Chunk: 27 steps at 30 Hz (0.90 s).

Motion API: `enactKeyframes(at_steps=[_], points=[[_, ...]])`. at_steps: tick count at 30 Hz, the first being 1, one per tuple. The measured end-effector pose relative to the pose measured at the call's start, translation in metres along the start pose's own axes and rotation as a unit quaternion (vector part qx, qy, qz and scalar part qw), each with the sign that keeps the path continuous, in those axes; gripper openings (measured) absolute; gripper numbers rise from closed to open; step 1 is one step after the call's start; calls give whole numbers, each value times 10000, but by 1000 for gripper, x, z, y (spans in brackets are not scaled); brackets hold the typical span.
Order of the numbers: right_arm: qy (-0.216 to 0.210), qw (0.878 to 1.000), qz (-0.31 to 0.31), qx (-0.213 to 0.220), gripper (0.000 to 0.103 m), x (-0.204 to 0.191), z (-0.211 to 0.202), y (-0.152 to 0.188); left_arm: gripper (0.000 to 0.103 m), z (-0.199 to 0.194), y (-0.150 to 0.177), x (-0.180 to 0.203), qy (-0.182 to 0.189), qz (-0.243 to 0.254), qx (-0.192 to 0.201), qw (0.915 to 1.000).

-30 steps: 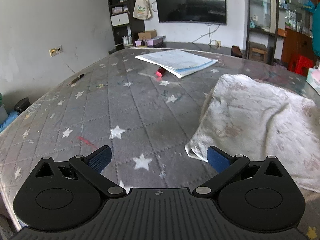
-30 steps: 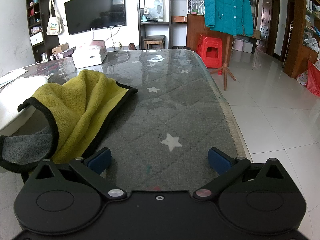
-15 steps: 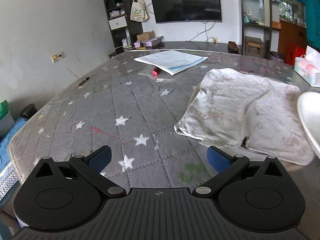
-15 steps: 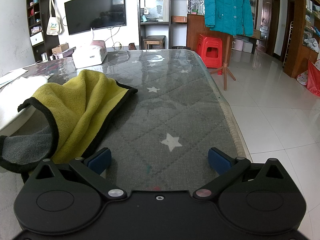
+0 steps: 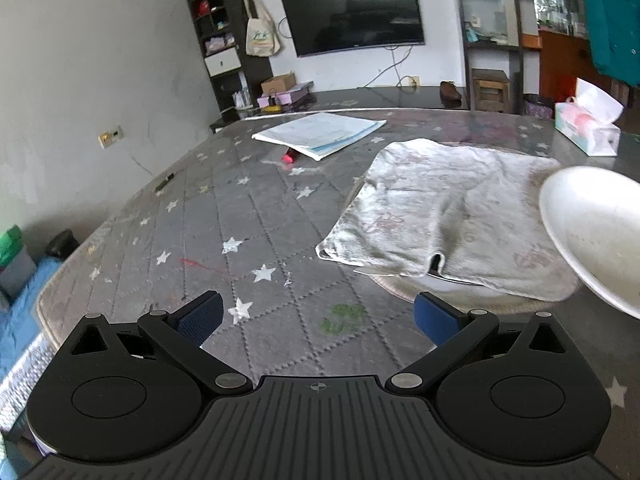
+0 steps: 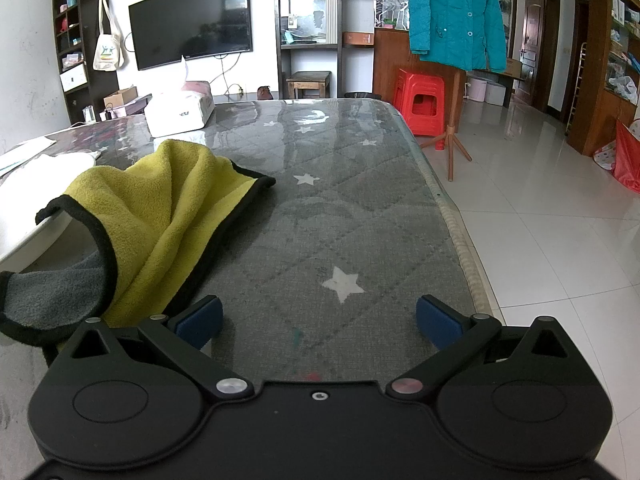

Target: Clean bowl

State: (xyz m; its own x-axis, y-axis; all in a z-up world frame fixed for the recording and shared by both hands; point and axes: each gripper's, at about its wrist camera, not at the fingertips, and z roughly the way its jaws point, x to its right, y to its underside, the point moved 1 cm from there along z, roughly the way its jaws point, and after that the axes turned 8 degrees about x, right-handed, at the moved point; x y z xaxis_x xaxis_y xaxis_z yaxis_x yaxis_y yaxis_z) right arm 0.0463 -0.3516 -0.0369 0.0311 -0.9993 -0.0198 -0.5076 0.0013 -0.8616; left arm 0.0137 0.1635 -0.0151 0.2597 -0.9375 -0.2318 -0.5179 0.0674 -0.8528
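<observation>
A white bowl rests on the table at the right edge of the left wrist view, on the corner of a pale grey towel. My left gripper hovers open over the star-patterned table, left of and nearer than the bowl, holding nothing. In the right wrist view the bowl's white rim shows at the far left, partly under a yellow cloth with black edging. My right gripper stands open above the table, just right of that cloth, with nothing between its fingers.
A tissue box sits beyond the bowl, also seen as a white pack. Papers with a pink marker lie far back. The table edge drops to a tiled floor on the right, with a red stool beyond.
The left gripper has pulled back and swung right, bringing the white bowl and tissue box into its view. The right gripper has not moved.
</observation>
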Motion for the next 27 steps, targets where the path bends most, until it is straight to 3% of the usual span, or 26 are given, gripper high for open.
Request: enactKeyframes(at_steps=[8, 27], points=[[0, 10000, 0, 0, 103, 0, 0, 0, 103, -11, 2, 9, 52, 19, 3, 10000], [0, 10000, 0, 0, 103, 0, 0, 0, 102, -30, -11, 40, 732, -183, 196, 9970]])
